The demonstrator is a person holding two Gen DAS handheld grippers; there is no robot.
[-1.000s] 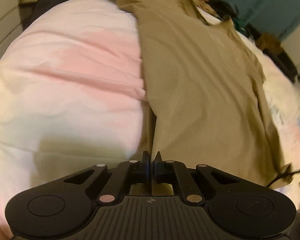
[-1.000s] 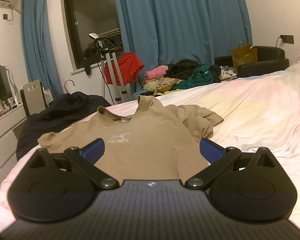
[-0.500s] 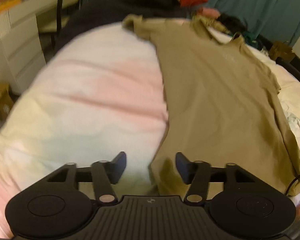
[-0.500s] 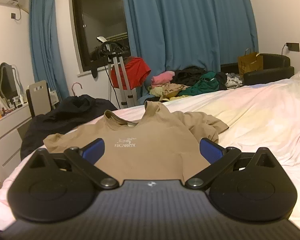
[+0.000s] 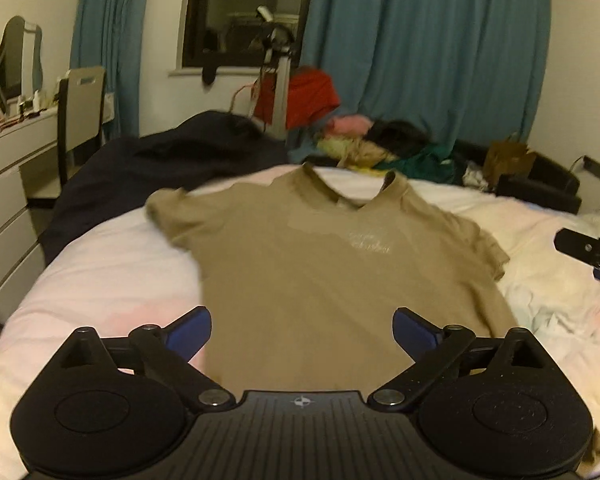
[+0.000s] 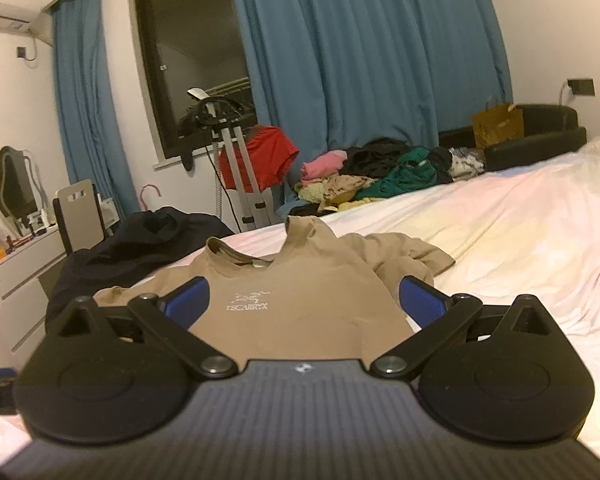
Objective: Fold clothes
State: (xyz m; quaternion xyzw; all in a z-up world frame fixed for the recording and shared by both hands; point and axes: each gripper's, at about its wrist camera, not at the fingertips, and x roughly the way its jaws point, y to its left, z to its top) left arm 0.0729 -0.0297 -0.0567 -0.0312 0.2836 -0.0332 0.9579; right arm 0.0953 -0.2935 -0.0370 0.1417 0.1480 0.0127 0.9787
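Observation:
A tan T-shirt [image 5: 312, 264] with a small white chest logo lies spread flat, front up, on the bed, collar away from me. It also shows in the right wrist view [image 6: 300, 300], its right sleeve bunched. My left gripper [image 5: 302, 330] is open and empty, raised above the shirt's hem. My right gripper [image 6: 304, 302] is open and empty, held above the shirt's lower part. Part of the right gripper shows at the right edge of the left wrist view [image 5: 588, 248].
The bed [image 5: 100, 272] has a pale pink and white cover. A black garment [image 5: 160, 160] lies on its far left corner. A pile of clothes [image 6: 372, 176] lies by the blue curtains. A white dresser [image 5: 4, 200] and chair stand left.
My left gripper let go of the shirt's hem and opened wide. It lifted and tilted up, so its view now takes in the whole shirt and the room. The right gripper rose slightly.

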